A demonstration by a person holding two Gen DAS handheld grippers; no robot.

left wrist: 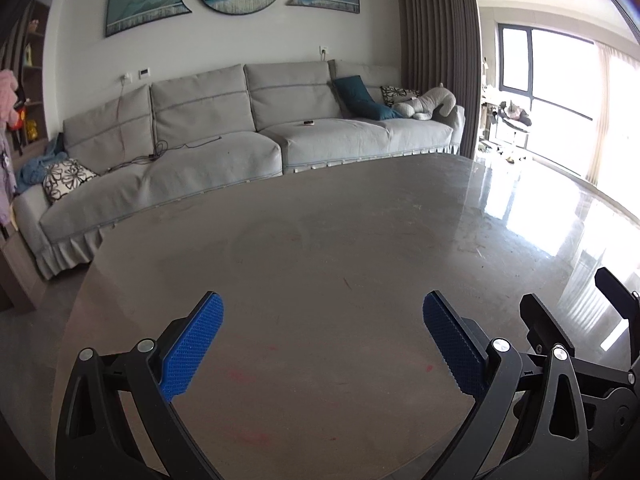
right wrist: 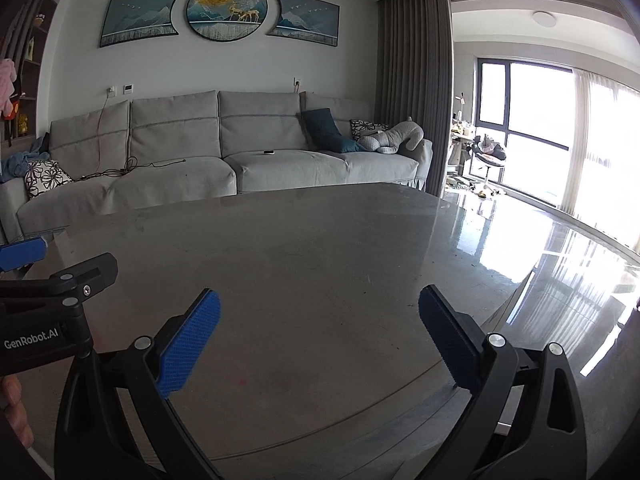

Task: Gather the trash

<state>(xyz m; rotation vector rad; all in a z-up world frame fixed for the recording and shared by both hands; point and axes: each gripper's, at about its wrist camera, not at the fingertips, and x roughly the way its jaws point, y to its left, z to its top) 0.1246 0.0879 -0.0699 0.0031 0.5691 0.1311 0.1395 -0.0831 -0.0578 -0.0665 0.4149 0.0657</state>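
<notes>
No trash shows in either view. My left gripper [left wrist: 323, 304] hangs open over the grey table [left wrist: 320, 240], its blue pads [left wrist: 192, 348] wide apart with nothing between them. My right gripper [right wrist: 319, 300] is open too, above the same table [right wrist: 300, 240], and holds nothing. The right gripper's black fingers [left wrist: 548, 324] reach into the left wrist view at the lower right. In the right wrist view, the left gripper's body [right wrist: 52, 300] sits at the left edge, with a person's hand [right wrist: 14, 408] below it.
A long grey sofa [left wrist: 248, 120] with cushions, a cable and a plush toy [left wrist: 428, 104] stands behind the table. A small dark device [left wrist: 308, 122] lies on its seat. Shelves [left wrist: 24, 80] are at the left. A glossy floor [left wrist: 560, 216] and bright windows lie to the right.
</notes>
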